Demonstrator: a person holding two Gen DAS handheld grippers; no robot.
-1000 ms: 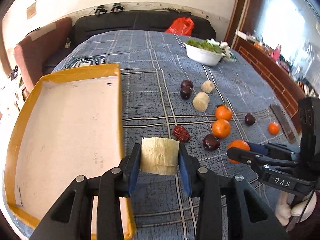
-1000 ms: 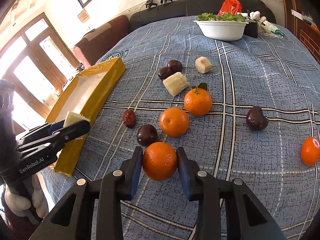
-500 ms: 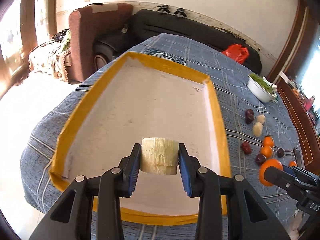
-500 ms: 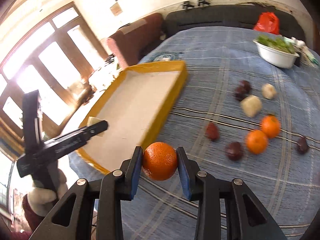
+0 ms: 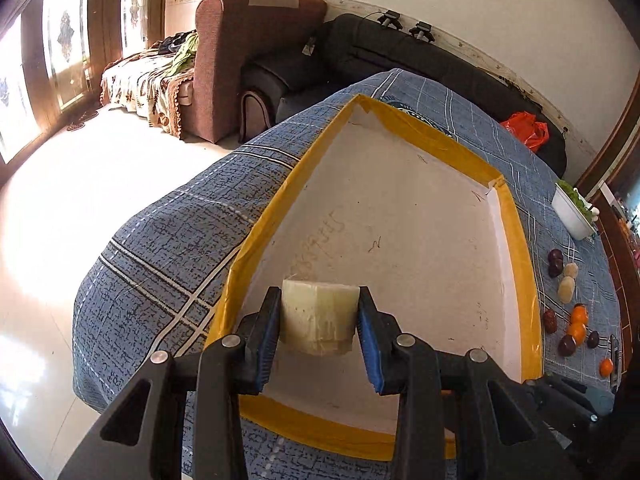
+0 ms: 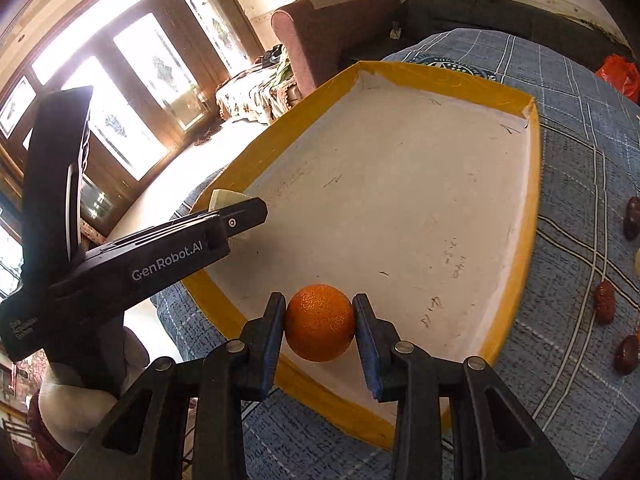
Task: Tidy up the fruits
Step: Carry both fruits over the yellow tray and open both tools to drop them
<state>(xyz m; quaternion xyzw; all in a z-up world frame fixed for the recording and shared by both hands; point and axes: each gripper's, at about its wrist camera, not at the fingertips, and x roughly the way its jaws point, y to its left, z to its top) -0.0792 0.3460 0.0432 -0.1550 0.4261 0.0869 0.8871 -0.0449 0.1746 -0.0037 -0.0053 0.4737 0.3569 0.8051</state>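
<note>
The left gripper (image 5: 318, 318) grips a pale chunk (image 5: 318, 316) and the right gripper (image 6: 320, 322) grips an orange (image 6: 320, 322), both above the tray (image 6: 520, 272). Dropped from high up, the orange could roll over the low rim.

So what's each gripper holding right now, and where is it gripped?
The left gripper clamps the pale fruit chunk by its two flat sides. The right gripper pinches the orange across its middle.

A round orange fruit (image 6: 320, 322) is clamped between the right gripper (image 6: 320, 326) fingers above the near edge of a yellow-rimmed white tray (image 6: 516, 280). A pale cut fruit chunk (image 6: 226, 199) is held by the left gripper (image 6: 244, 210) over the tray's left rim.
</note>
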